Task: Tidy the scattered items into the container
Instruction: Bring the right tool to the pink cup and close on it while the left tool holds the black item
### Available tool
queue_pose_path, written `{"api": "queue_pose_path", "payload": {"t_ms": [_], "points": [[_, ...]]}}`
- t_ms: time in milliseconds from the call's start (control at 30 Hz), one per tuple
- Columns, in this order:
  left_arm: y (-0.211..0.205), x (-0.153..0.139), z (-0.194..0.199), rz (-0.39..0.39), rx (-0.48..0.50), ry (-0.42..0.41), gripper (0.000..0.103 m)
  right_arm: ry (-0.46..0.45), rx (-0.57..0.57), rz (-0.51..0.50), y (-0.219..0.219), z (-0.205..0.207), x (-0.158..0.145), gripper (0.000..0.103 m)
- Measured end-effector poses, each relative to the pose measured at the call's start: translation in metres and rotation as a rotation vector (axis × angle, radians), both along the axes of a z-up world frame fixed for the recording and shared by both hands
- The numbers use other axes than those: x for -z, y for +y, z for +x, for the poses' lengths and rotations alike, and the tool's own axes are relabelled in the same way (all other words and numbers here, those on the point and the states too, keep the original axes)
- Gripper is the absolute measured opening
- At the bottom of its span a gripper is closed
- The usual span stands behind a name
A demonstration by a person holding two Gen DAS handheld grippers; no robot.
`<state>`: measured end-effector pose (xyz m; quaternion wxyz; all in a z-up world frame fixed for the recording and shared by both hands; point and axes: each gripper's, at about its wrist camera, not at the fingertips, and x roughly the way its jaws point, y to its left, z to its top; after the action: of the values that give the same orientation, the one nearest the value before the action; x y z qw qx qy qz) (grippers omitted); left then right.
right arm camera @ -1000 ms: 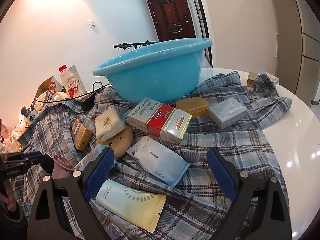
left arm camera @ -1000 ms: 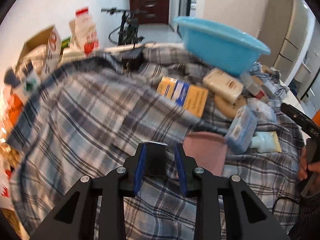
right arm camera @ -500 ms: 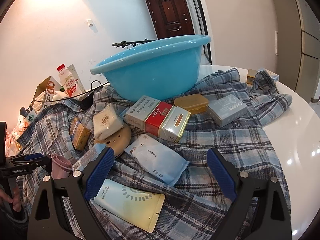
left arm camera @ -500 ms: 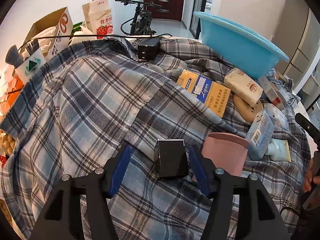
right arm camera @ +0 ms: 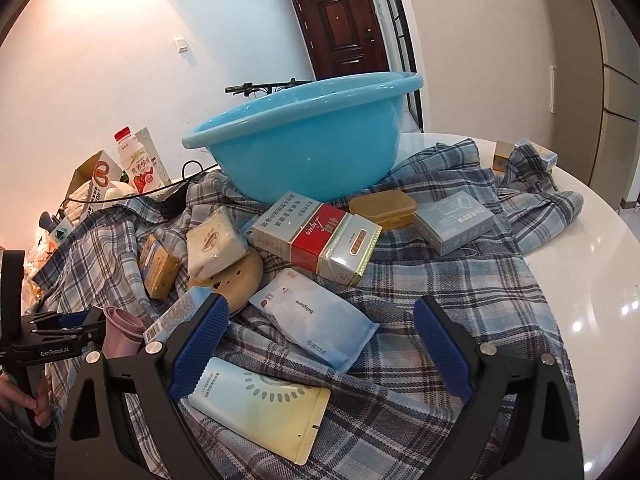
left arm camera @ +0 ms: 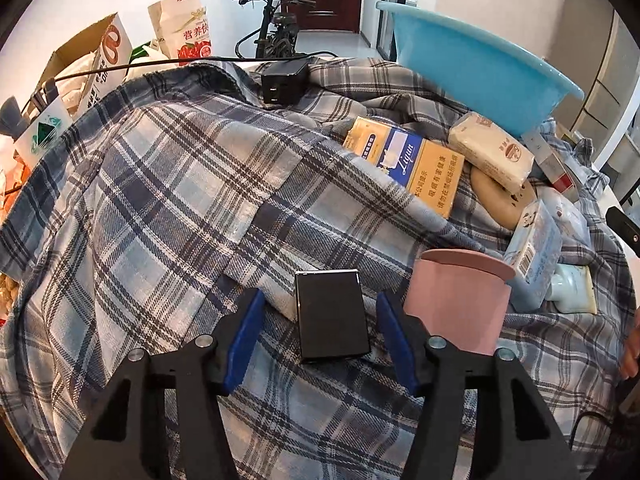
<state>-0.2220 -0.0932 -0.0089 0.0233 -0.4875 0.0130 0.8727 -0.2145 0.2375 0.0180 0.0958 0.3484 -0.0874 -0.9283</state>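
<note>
A small black box (left arm camera: 332,316) lies on the plaid shirt (left arm camera: 180,200) between the fingers of my left gripper (left arm camera: 320,336). Its jaws are closing, but both blue pads still stand clear of the box. A pink cup (left arm camera: 456,304) stands just right of it. The blue basin (right arm camera: 304,148) sits at the back on the shirt. My right gripper (right arm camera: 320,344) hangs open above a blue wipes pack (right arm camera: 316,320) and a cream pouch (right arm camera: 260,404), holding nothing. The left gripper (right arm camera: 60,332) shows at the far left of the right wrist view.
Scattered on the shirt are a red-and-silver carton (right arm camera: 320,236), a yellow-blue carton (left arm camera: 404,160), a tissue pack (right arm camera: 214,240), a tan case (right arm camera: 382,208) and a grey box (right arm camera: 452,220). A milk bottle (left arm camera: 182,16), a cardboard box (left arm camera: 92,60) and a black charger (left arm camera: 282,80) stand behind. The white tabletop (right arm camera: 592,280) shows at the right.
The left gripper was shut on the black box and has let it go; the box now lies on the shirt between the parted jaws. The right gripper has not moved.
</note>
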Motion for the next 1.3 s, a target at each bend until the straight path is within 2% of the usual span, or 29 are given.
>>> {"api": "queue_pose_path", "payload": {"t_ms": [33, 133, 333, 500, 633, 767, 867, 967, 1000, 1133, 1300], "points": [[0.001, 0.0, -0.001, 0.0, -0.001, 0.002, 0.033, 0.002, -0.001, 0.005, -0.001, 0.0, 0.0, 0.093], [-0.005, 0.002, -0.002, 0.069, 0.005, -0.009, 0.032, 0.003, -0.006, 0.013, -0.003, 0.0, 0.0, 0.093], [-0.004, -0.009, 0.005, 0.046, 0.013, 0.013, 0.032, -0.04, -0.064, -0.006, -0.015, 0.001, -0.002, 0.093], [-0.007, -0.015, 0.008, 0.051, 0.014, 0.03, 0.032, -0.079, -0.247, -0.027, -0.053, 0.009, -0.01, 0.093], [-0.01, -0.013, 0.01, 0.058, 0.015, 0.026, 0.032, -0.091, -0.402, 0.037, -0.085, 0.014, -0.019, 0.093], [-0.011, -0.015, 0.013, 0.042, 0.017, 0.035, 0.032, -0.114, -0.613, 0.048, -0.112, 0.012, -0.027, 0.093], [-0.014, -0.015, 0.014, 0.065, 0.02, 0.034, 0.032, -0.113, -0.72, 0.113, -0.134, 0.009, -0.023, 0.093], [-0.017, -0.014, 0.017, 0.075, 0.019, 0.031, 0.032, -0.112, -0.781, 0.212, -0.155, -0.001, -0.013, 0.093], [-0.017, -0.014, 0.018, 0.072, 0.017, 0.031, 0.032, -0.117, -0.797, 0.218, -0.16, -0.004, -0.01, 0.093], [-0.019, -0.014, 0.021, 0.073, 0.015, 0.029, 0.032, -0.144, -0.865, 0.164, -0.176, -0.015, -0.003, 0.093], [-0.022, -0.017, 0.024, 0.074, 0.009, 0.034, 0.032, -0.158, -1.006, 0.171, -0.194, -0.016, 0.011, 0.093]]}}
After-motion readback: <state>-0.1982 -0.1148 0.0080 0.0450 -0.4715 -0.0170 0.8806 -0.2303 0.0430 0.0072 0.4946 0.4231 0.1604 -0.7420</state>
